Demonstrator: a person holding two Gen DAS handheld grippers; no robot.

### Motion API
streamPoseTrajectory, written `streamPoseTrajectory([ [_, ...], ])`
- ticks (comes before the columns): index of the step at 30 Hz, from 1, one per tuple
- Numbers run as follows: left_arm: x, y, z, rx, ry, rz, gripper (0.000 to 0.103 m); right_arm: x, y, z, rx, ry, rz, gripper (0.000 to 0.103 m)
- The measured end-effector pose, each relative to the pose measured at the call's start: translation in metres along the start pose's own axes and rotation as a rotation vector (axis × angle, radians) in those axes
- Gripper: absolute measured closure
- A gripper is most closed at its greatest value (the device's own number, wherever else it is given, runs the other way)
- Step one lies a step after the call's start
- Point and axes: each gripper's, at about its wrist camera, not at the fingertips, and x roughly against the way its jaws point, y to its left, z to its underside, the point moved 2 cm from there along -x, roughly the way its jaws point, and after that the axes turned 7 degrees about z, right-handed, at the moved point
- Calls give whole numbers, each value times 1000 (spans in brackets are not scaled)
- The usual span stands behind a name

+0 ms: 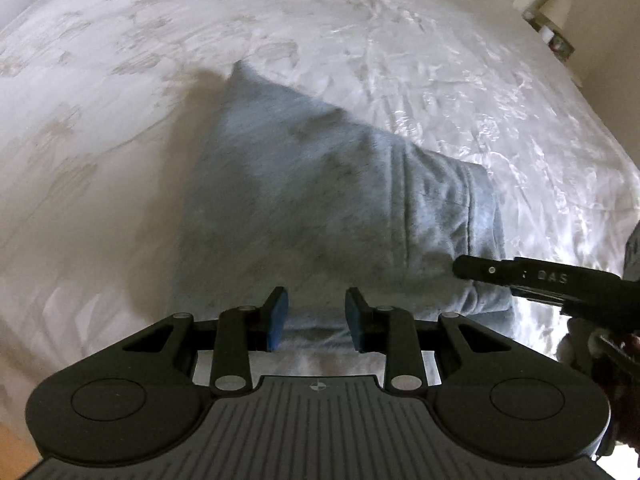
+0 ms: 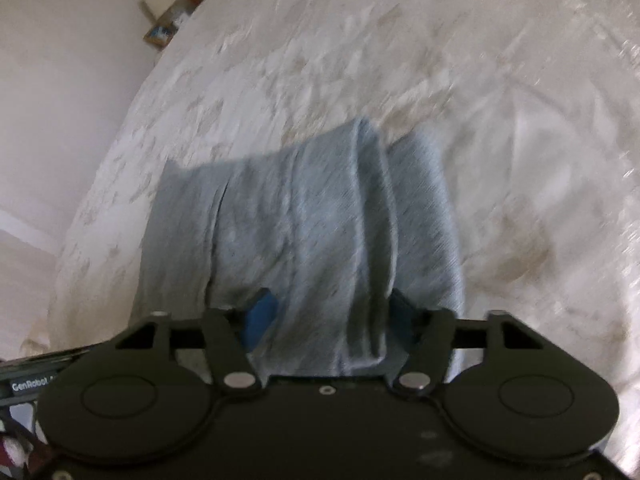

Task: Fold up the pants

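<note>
The soft grey-blue jersey pants (image 1: 320, 184) lie as a folded, thick bundle on the cream patterned satin bedspread (image 1: 360, 40), straight ahead of both tongs and running under their tips; the left gripper (image 1: 317, 316) hangs over the near edge of the bundle with its blue pads (image 1: 278, 318) apart and nothing pinched between them, cloth showing only beneath the gap; the right gripper (image 2: 326, 320) stands with its jaws apart and a raised ridge of the fabric bunched up between them, its blue pads (image 2: 260, 318) at either side of that ridge, though the blur does not show whether they truly press on it, so I cannot tell if it is clamped or merely straddled; from the left wrist view the right tong's black finger comes in from the right side, over the bundle's hemmed end.

The knit looks light, limp and stretchy; it should drape and sag wherever it is unsupported, and the glossy bedspread beneath probably lets the whole stack slide; layers may peel apart if only the top one is taken; the thick seamed hem or the doubled fold edge, pinched through every layer, seems the surest hold.
</note>
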Motion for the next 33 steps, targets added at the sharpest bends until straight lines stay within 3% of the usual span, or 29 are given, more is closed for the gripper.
streamPoseTrajectory([
  [1,4,4,3,13,-7,-5,73,0,2,2,-1,12,7,60],
  [2,9,8,6,27,-15,-10,73,1,6,2,3,13,21,74],
  [4,17,16,11,56,-25,-13,73,7,17,1,46,-10,49,87],
  [10,35,33,14,57,-46,-21,73,63,53,2,177,-143,88,93],
  [13,35,40,11,50,-40,-20,72,75,45,9,138,-158,135,94],
  [16,32,44,6,45,-28,-22,73,51,25,15,97,-104,218,95],
  [19,34,45,1,34,-36,-18,73,37,17,17,43,-77,227,95],
  [23,32,45,-3,13,-38,-27,72,66,34,13,107,-164,209,96],
  [25,28,46,-4,19,-29,-28,72,71,32,13,117,-182,243,96],
  [27,23,46,-5,19,-16,-28,72,52,16,13,74,-113,285,96],
  [30,22,38,-9,-7,-15,-20,72,37,8,14,55,-59,299,90],
  [32,20,31,-13,-35,-21,-15,72,45,15,10,69,-89,307,77],
  [33,18,26,-15,-50,-23,-11,72,53,19,8,77,-124,322,75],
])
